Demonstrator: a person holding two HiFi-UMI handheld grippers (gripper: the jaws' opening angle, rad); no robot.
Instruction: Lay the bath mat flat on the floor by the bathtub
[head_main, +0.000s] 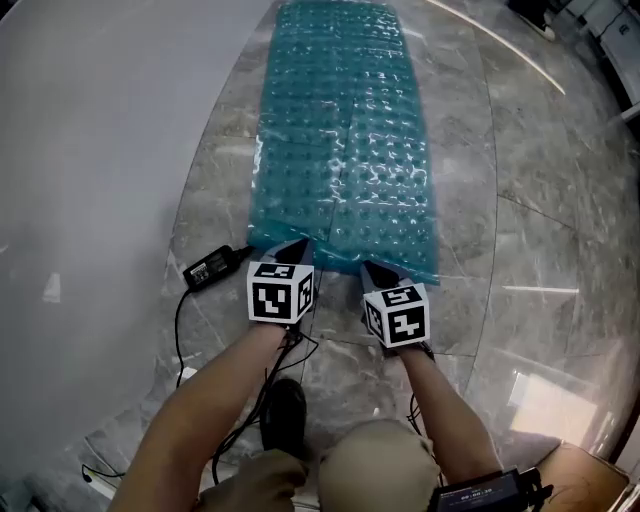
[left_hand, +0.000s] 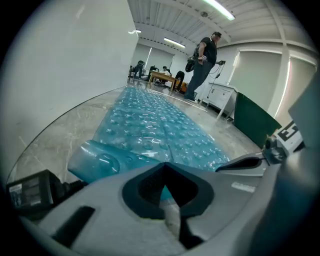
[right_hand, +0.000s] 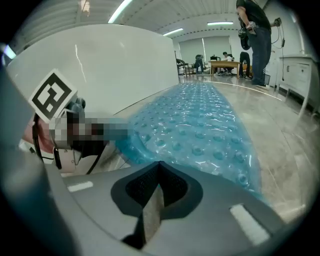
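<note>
The bath mat runs past the top edge of the head view, so its far end is unseen. Its near edge is covered by the tips of the left gripper and the right gripper. In the right gripper view the gripper's own body hides that edge, so whether its closed jaws pinch the mat cannot be told. The print on the black power adapter is too small to read. The standing person is cut off at the head. The seated people at the far table are too small to make out.
</note>
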